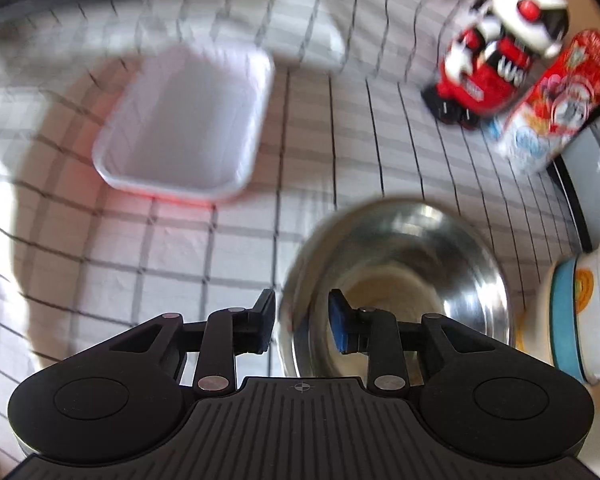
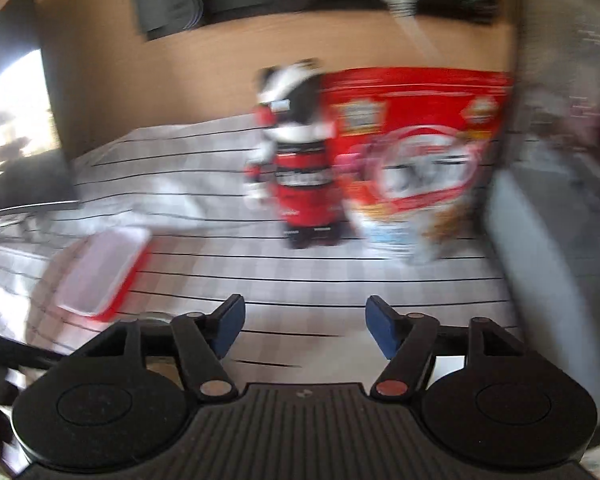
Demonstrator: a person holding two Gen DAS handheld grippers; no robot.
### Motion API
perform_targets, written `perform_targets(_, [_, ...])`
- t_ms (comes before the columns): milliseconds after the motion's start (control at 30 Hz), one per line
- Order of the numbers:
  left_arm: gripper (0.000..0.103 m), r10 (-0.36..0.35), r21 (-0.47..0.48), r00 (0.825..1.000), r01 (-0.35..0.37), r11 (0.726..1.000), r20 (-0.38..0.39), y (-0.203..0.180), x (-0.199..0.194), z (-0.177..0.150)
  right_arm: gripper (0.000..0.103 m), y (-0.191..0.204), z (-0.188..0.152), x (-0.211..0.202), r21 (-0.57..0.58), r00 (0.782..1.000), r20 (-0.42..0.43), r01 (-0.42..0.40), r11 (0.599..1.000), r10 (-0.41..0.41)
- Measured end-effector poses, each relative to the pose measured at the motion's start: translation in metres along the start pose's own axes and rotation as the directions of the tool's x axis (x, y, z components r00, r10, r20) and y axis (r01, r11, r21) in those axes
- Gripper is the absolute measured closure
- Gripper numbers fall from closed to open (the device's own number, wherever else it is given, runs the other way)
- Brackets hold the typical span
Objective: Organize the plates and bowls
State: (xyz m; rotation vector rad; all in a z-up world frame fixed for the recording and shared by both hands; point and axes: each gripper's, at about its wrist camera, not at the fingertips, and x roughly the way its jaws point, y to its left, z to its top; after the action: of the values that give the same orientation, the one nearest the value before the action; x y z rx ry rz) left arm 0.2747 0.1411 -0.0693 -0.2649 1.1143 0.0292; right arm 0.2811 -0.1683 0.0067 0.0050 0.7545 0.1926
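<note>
The left gripper (image 1: 302, 322) has its jaws narrowed astride the near rim of the steel bowl (image 1: 400, 280) — one pad outside, one inside — and looks to be pinching it, though blur hides the actual contact. The bowl appears to be over the checked cloth (image 1: 180, 248), with the white tray (image 1: 184, 120) beyond and a stack of bowls (image 1: 580, 316) just to its right.

A thin-rim pinch on smooth steel is risky: the bowl could pivot or slip out, or swing into the stack. The toy (image 1: 496, 44) and red box (image 1: 556, 100) stand well back.

The right gripper (image 2: 305, 326) is wide apart and empty, above the cloth — it could steady the bowl.
</note>
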Motion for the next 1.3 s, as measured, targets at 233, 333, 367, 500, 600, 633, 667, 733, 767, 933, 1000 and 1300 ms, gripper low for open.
perform_targets(233, [0.072, -0.184, 0.079, 0.979, 0.177, 0.981, 0.084, -0.061, -0.033, 0.004, 0.028, -0.069, -0.026, -0.022, 0.068, 0.996, -0.029, 0.088, 0.994, -0.086])
perform_targets(333, [0.071, -0.338, 0.168, 0.941, 0.334, 0.928, -0.002, -0.108, -0.032, 0.001, 0.028, -0.088, -0.038, -0.01, 0.145, 0.994, -0.093, 0.063, 0.987, -0.05])
perform_targets(367, [0.071, -0.367, 0.202, 0.93, 0.363, 0.91, -0.021, -0.126, -0.032, 0.001, 0.028, -0.092, -0.042, -0.007, 0.164, 0.994, -0.106, 0.057, 0.985, -0.04])
perform_targets(500, [0.071, -0.335, 0.302, 0.941, 0.335, 0.892, -0.054, -0.173, -0.025, 0.001, 0.028, -0.105, -0.054, 0.004, 0.208, 0.99, -0.142, 0.044, 0.977, -0.014])
perform_targets(600, [0.068, -0.253, 0.341, 0.966, 0.258, 0.904, -0.06, -0.19, -0.013, 0.002, 0.028, -0.112, -0.064, 0.012, 0.249, 0.983, -0.18, 0.015, 0.968, 0.031])
perform_targets(633, [0.068, -0.226, 0.335, 0.972, 0.237, 0.912, -0.07, -0.193, -0.005, 0.004, 0.028, -0.116, -0.068, 0.016, 0.271, 0.979, -0.197, 0.005, 0.963, 0.051])
perform_targets(667, [0.068, -0.213, 0.324, 0.973, 0.229, 0.918, -0.083, -0.194, 0.0, 0.005, 0.028, -0.118, -0.072, 0.018, 0.287, 0.976, -0.21, 0.0, 0.958, 0.063])
perform_targets(733, [0.066, -0.204, 0.306, 0.973, 0.229, 0.924, -0.11, -0.194, 0.01, 0.004, 0.028, -0.124, -0.079, 0.024, 0.322, 0.968, -0.234, -0.013, 0.947, 0.092])
perform_targets(767, [0.066, -0.2, 0.302, 0.972, 0.228, 0.926, -0.119, -0.193, 0.015, 0.003, 0.029, -0.125, -0.083, 0.026, 0.335, 0.964, -0.242, -0.021, 0.942, 0.108])
perform_targets(933, [0.064, -0.18, 0.281, 0.968, 0.223, 0.933, -0.173, -0.198, 0.039, -0.002, 0.033, -0.129, -0.094, 0.039, 0.38, 0.939, -0.282, -0.078, 0.922, 0.195])
perform_targets(1000, [0.065, -0.171, 0.281, 0.968, 0.219, 0.934, -0.186, -0.201, 0.045, -0.005, 0.041, -0.129, -0.095, 0.046, 0.393, 0.926, -0.295, -0.107, 0.913, 0.236])
perform_targets(1300, [0.07, -0.198, 0.215, 0.95, 0.251, 0.944, -0.242, -0.197, 0.058, -0.015, 0.042, -0.124, -0.094, 0.053, 0.387, 0.911, -0.281, -0.181, 0.904, 0.302])
